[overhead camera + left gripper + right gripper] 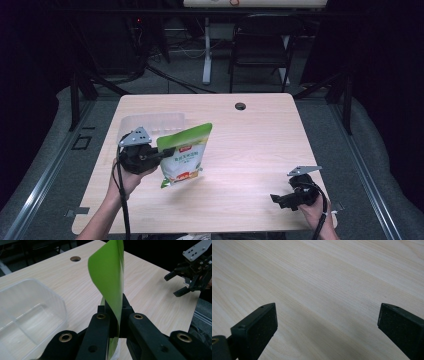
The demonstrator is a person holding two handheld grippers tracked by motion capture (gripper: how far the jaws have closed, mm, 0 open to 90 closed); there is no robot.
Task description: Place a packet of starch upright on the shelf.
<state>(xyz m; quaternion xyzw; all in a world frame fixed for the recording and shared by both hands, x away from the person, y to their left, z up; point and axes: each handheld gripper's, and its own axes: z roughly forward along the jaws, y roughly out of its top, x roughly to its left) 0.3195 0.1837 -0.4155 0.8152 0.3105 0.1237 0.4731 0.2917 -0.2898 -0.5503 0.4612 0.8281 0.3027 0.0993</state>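
Pale wood desk (250, 150). My left gripper (113, 315) pinches the green pouch (184, 155) by its thin edge; right gripper (327, 322) gapes empty. Pouch looks light, floppy, slick, so I'd grip the sealed rim.

Clear plastic container (150, 124) at table's (260, 150) left side; cable hole (240, 106) near far edge; chair (262, 42) beyond.

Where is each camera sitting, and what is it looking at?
High view: above the person's side, looking forward and down on the table; forearms, left gripper, right gripper show.
Left gripper view: on the left gripper, facing the green pouch it pinches; clear plastic container beside.
Right gripper view: on the right gripper, facing bare tabletop; jaws apart.
Shared: high and left gripper views both show pouch, container, right gripper.
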